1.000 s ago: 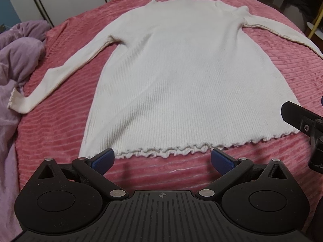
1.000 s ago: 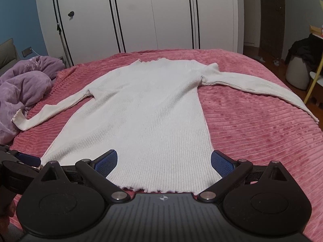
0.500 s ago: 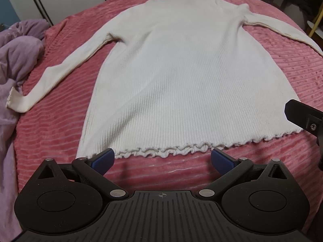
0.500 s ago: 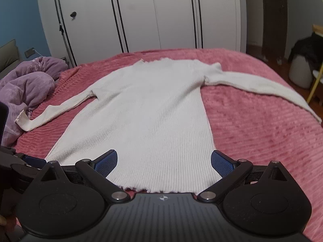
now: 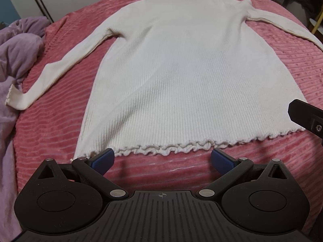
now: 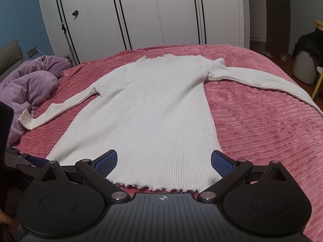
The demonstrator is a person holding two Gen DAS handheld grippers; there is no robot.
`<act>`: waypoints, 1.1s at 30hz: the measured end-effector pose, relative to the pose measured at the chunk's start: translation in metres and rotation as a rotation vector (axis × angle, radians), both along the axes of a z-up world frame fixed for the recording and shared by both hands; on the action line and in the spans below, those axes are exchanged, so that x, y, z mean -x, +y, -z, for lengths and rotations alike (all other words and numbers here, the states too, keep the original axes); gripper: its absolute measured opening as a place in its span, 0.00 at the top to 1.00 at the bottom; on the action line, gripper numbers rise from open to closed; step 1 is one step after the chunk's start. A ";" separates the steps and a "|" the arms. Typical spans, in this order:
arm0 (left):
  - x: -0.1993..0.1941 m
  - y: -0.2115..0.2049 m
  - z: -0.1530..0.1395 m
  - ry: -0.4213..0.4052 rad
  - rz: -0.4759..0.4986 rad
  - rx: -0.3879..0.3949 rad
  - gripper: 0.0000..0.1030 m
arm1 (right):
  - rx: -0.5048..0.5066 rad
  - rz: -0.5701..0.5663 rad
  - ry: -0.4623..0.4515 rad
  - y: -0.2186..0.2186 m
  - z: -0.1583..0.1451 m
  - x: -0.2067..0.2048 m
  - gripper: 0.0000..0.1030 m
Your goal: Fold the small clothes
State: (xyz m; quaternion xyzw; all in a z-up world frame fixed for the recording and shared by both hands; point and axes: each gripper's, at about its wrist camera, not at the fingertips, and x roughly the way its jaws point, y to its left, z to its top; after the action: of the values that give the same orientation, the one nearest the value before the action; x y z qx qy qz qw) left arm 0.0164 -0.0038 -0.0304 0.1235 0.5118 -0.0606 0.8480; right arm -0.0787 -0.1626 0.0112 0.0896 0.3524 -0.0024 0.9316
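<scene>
Sweater (image 5: 187, 70) flat on blanket (image 5: 54, 125), duvet (image 5: 20, 46) beside.

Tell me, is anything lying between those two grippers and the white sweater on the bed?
Nothing visible. The left gripper faces the frilly hem of the white sweater across bare pink bedspread. The right gripper is already over the sweater. The purple blanket lies off to the side.

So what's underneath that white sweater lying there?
The white sweater lies flat on a pink ribbed blanket, which shows all around it. Its left cuff rests against a purple blanket. Whatever is beneath the sweater's body is covered.
</scene>
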 end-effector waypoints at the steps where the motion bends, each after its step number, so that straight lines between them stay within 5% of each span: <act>1: -0.001 0.000 0.000 0.001 -0.001 0.003 0.00 | -0.003 0.001 0.002 -0.001 0.001 -0.001 0.04; 28: -0.016 -0.005 0.011 0.025 -0.018 0.019 0.00 | -0.035 0.032 0.077 -0.020 0.015 -0.014 0.04; 33: -0.025 -0.017 0.003 -0.003 -0.012 0.036 0.00 | -0.140 0.057 0.058 -0.047 0.012 -0.020 0.04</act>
State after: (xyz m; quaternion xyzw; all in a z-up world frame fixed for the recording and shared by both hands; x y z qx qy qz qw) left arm 0.0418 -0.0211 -0.0338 0.1054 0.5103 -0.0644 0.8511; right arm -0.0588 -0.2099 -0.0006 0.1646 0.3759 -0.0067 0.9119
